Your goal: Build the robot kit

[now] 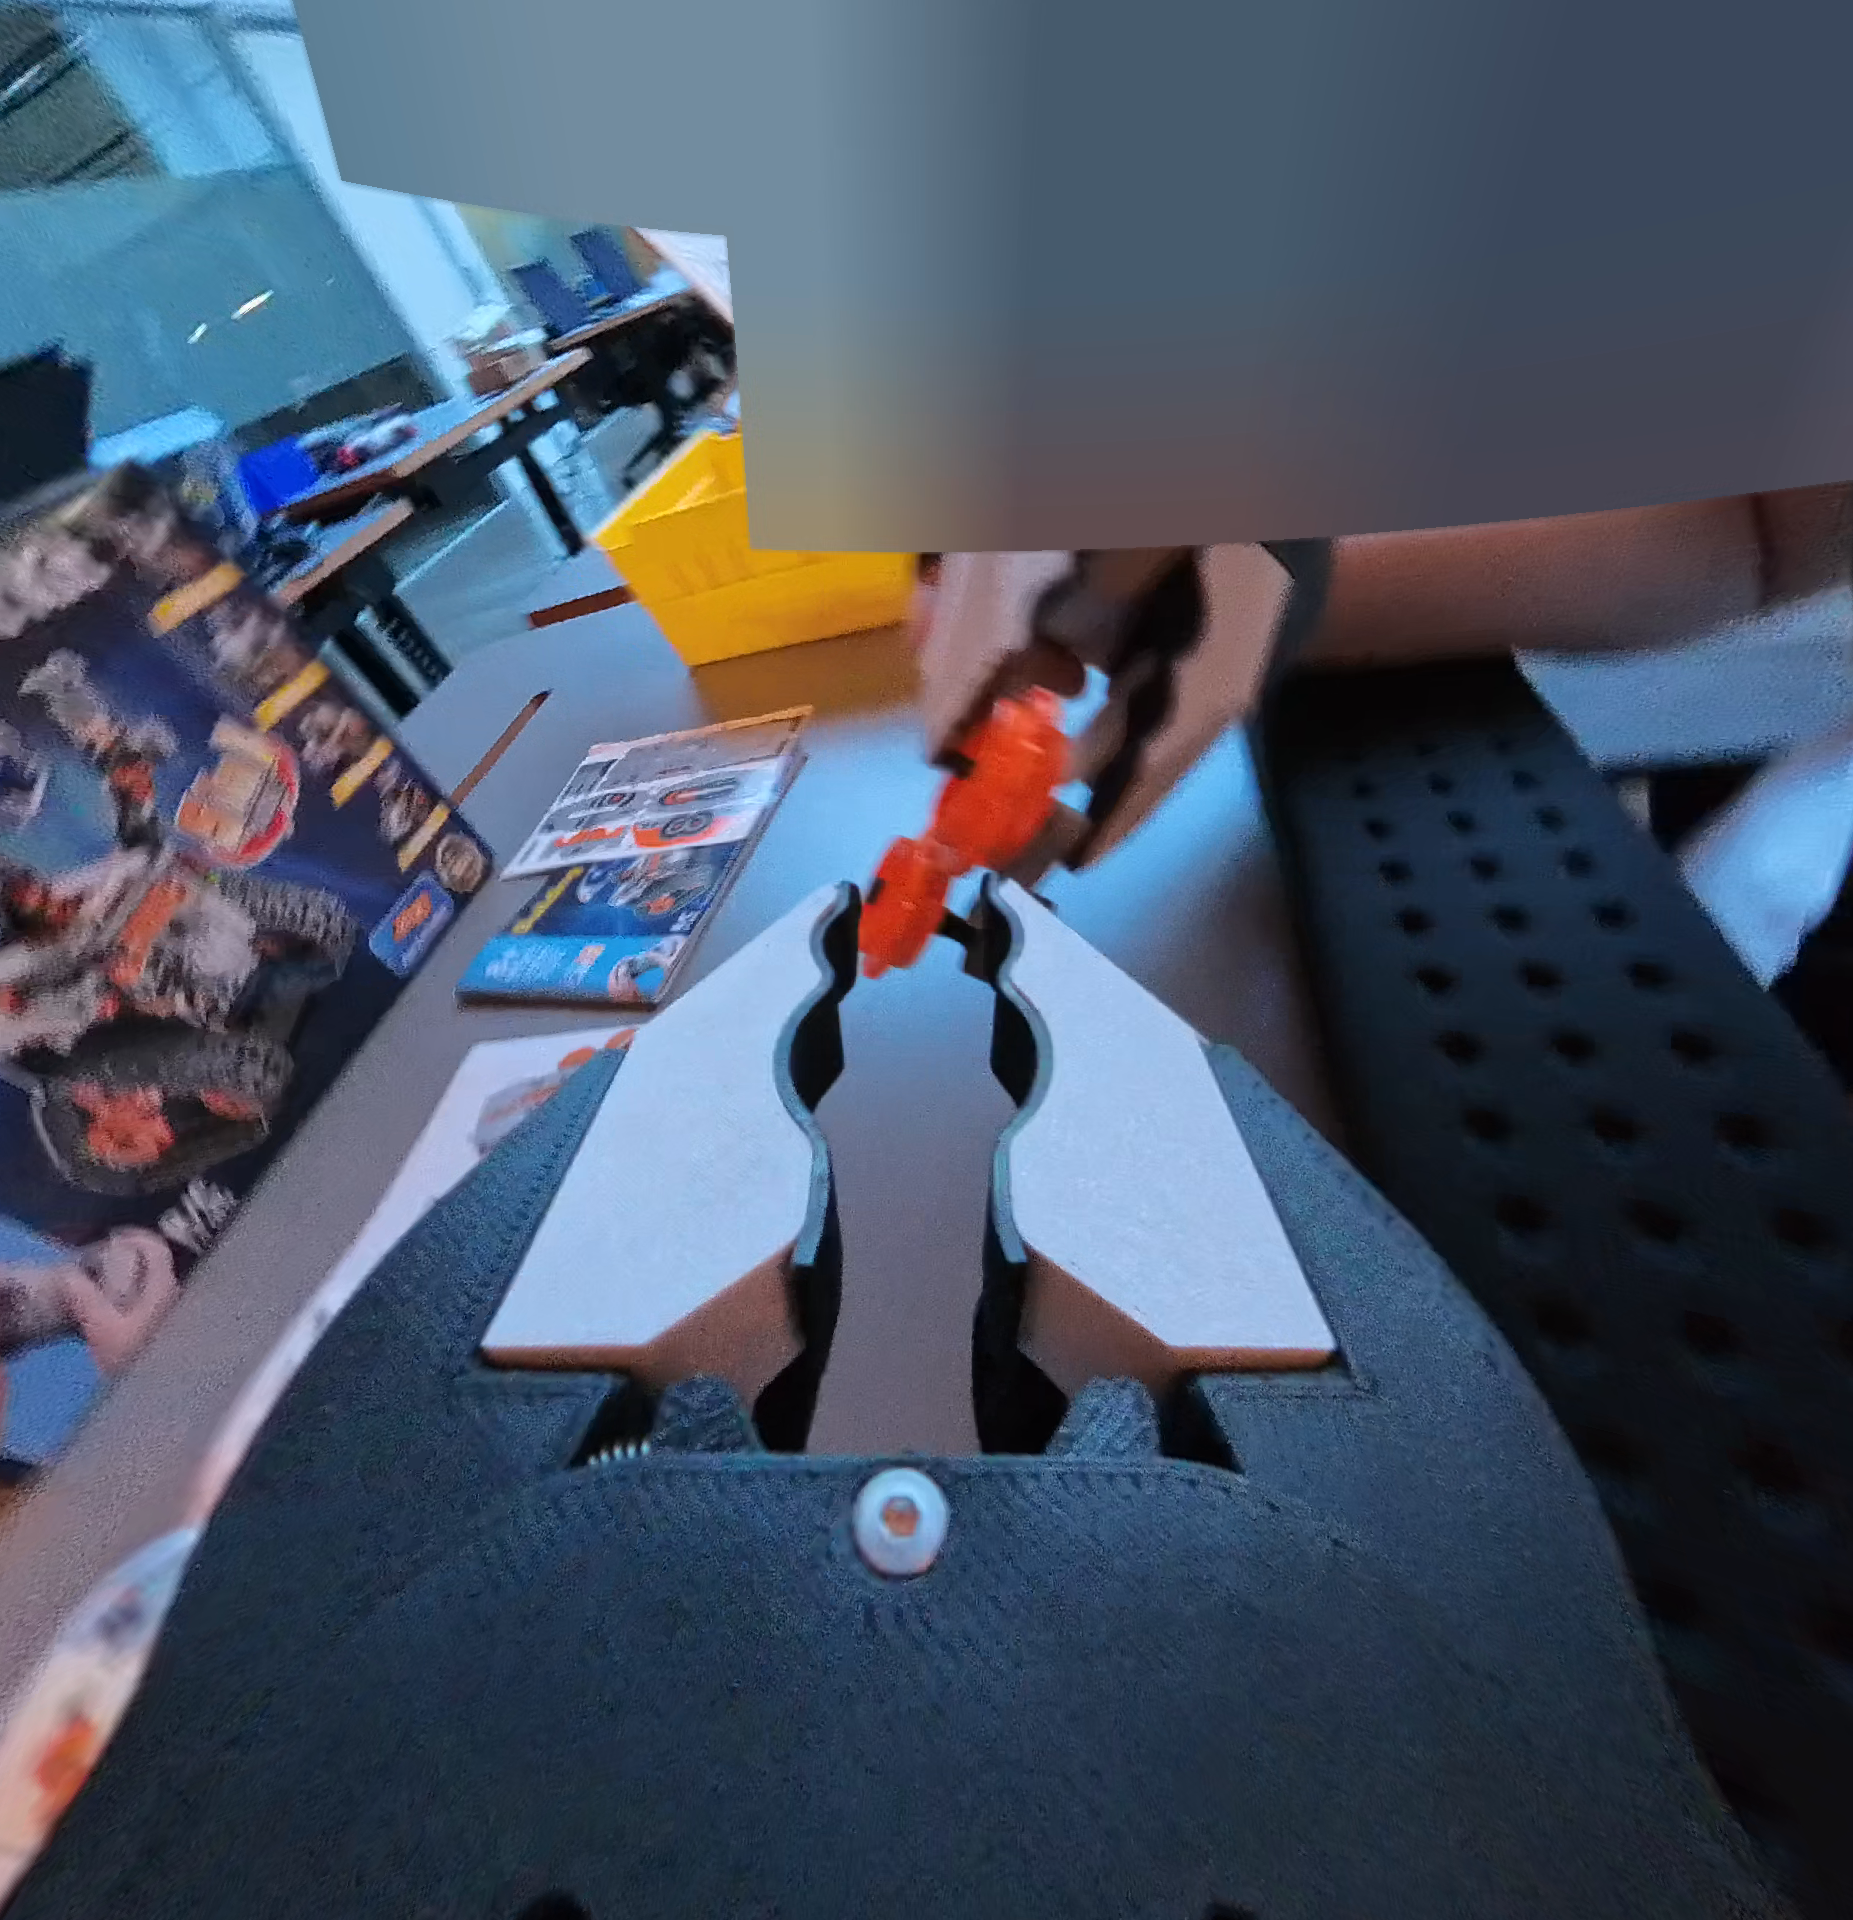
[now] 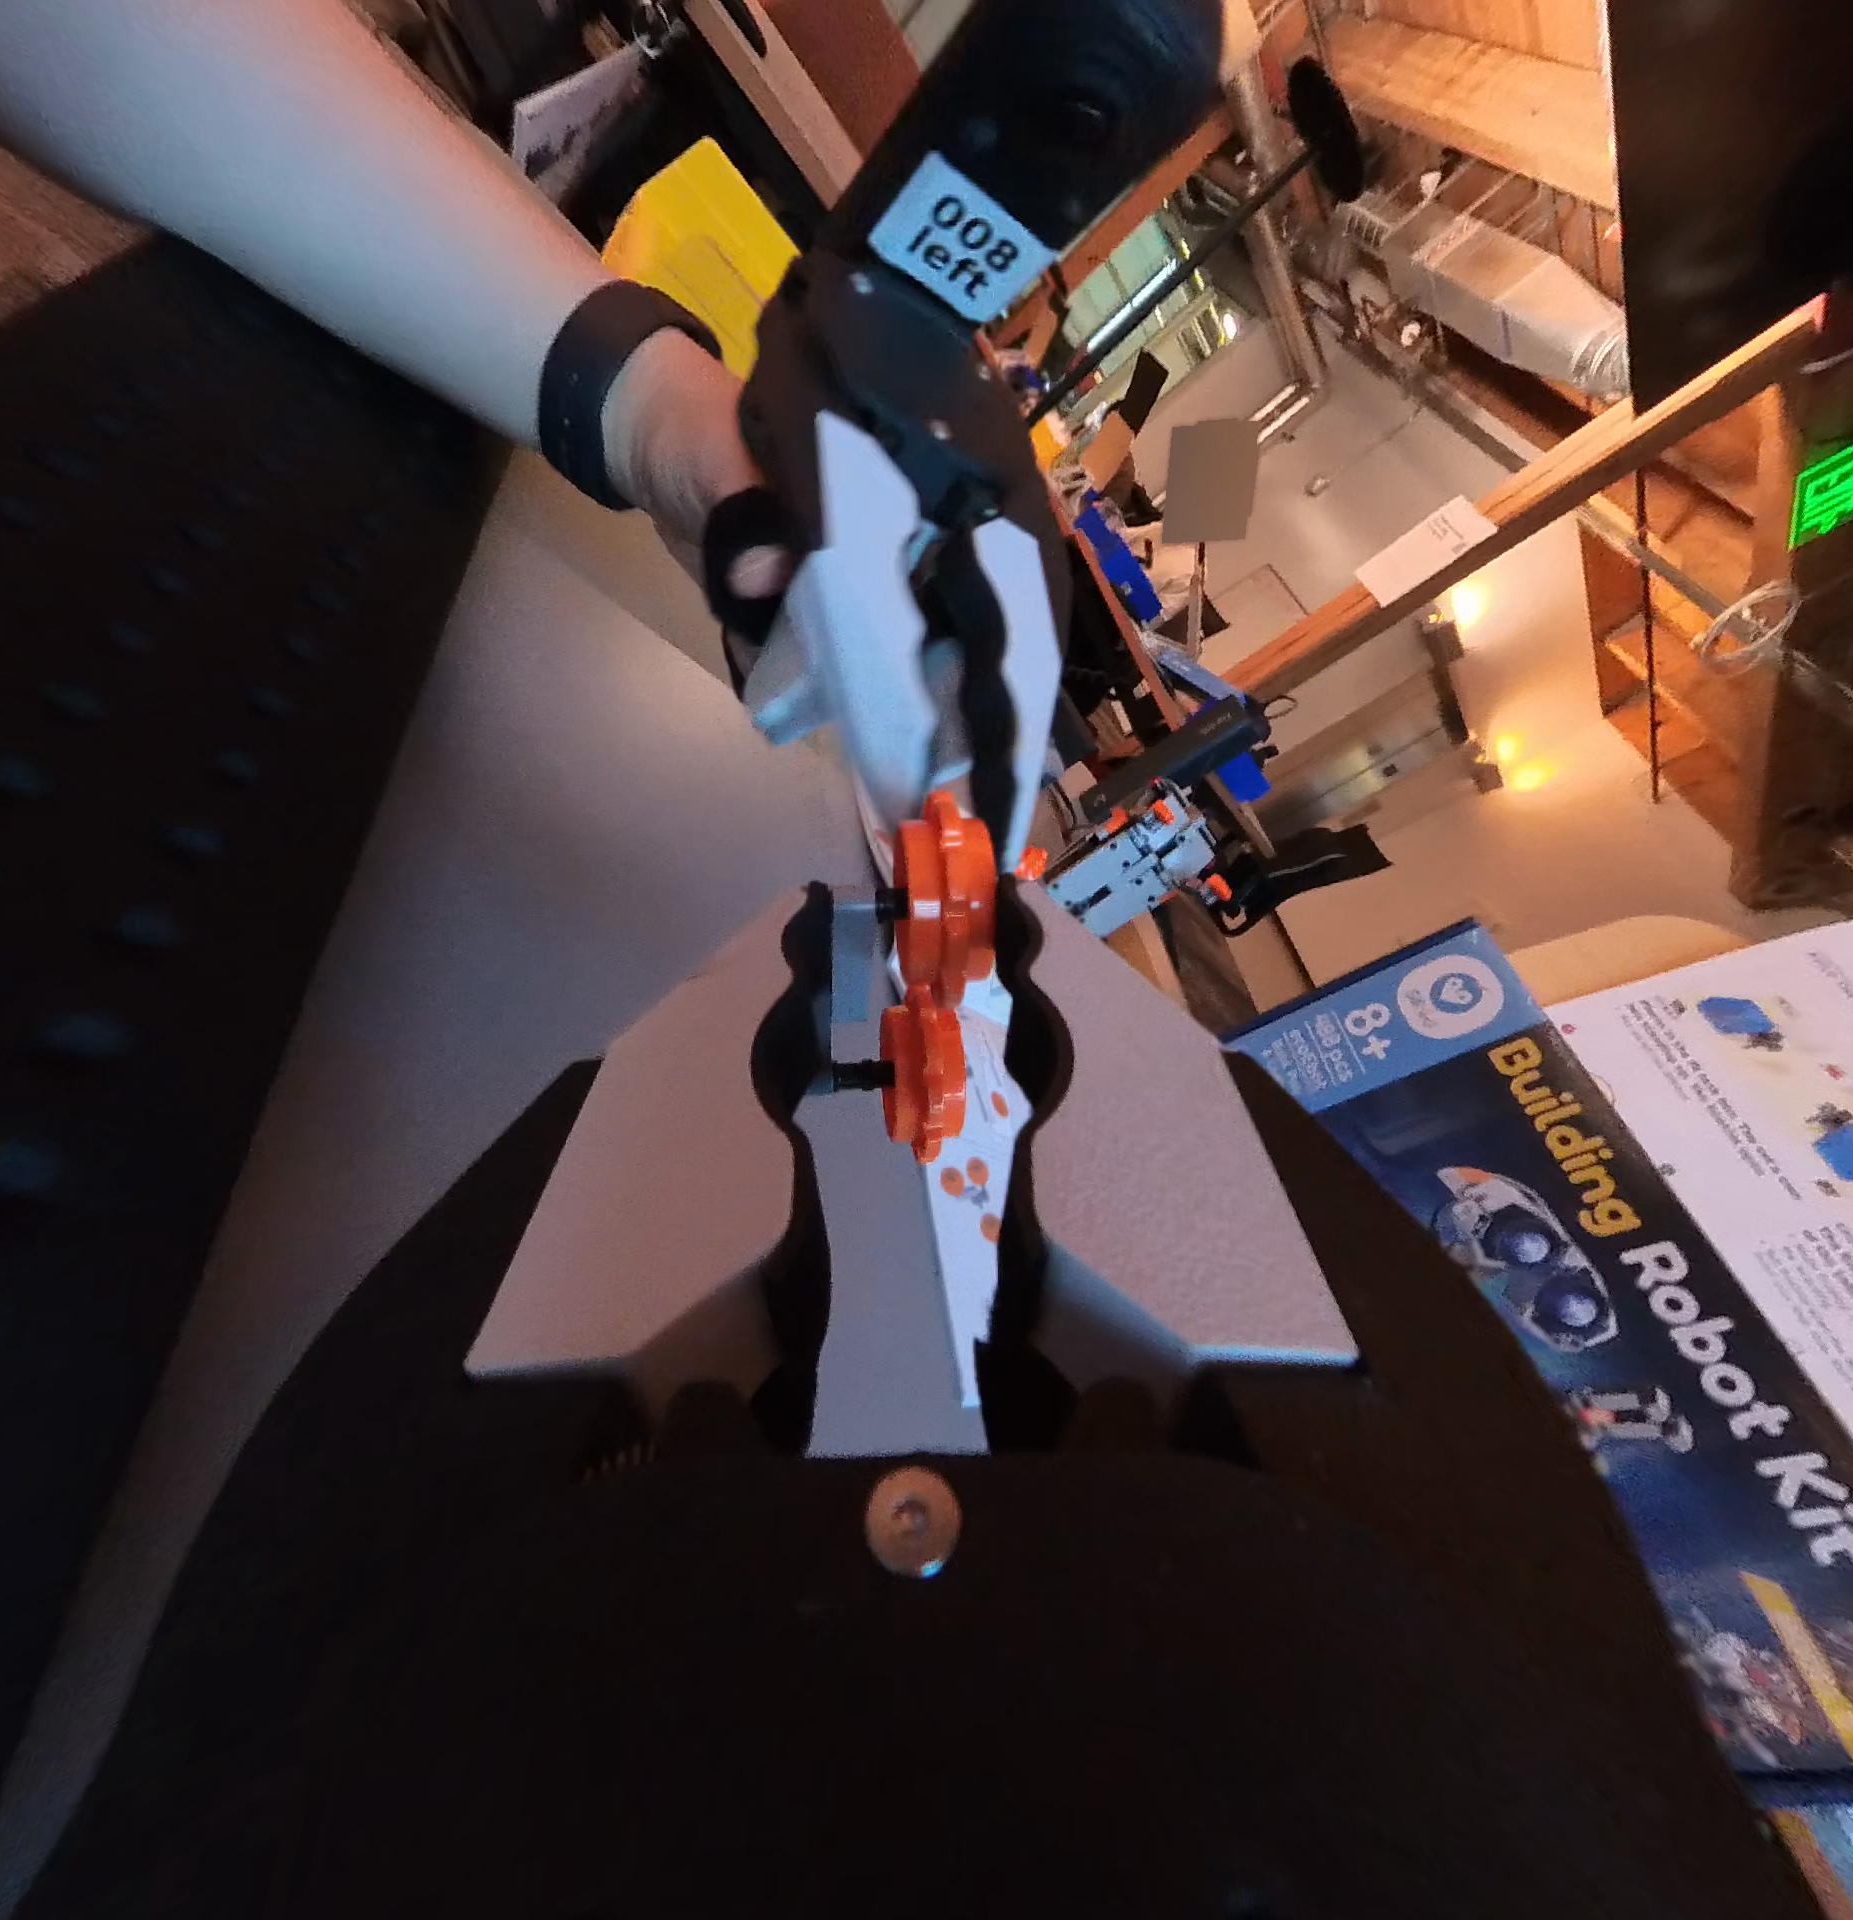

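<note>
1. Right gripper (image 2: 917,899): jaws clenched on the gear assy (image 2: 943,914), a grey beam w/ two orange gears on black pins. The beam sits against one finger and the gears against the other. Assy is held off the desk (image 1: 610,675), approx. mid-scene.
2. Left gripper (image 1: 920,899): jaws stand narrowly apart, tips at the far-end gear of the assy. The gear lies btwn the tips and touches at least one finger. Cannot tell whether it is actually pinched.
3. Both grippers meet tip to tip, w/ the assy btwn them. In the left wrist view, the right gripper shows far right of centre, blurred.
4. Surroundings:
   - Kit box (image 1: 174,831) lies on the desk, left.
   - Booklet (image 1: 631,883) lies just beside the box, farther in.
   - Instruction sheet (image 2: 1753,1091) overlaps the box edge.
   - Yellow bin (image 1: 714,613) sits at the far desk edge.
   - Part-built grey model (image 2: 1140,862) sits beyond the assy.
   - Black perforated surface (image 1: 1524,987) is at the right.
</note>
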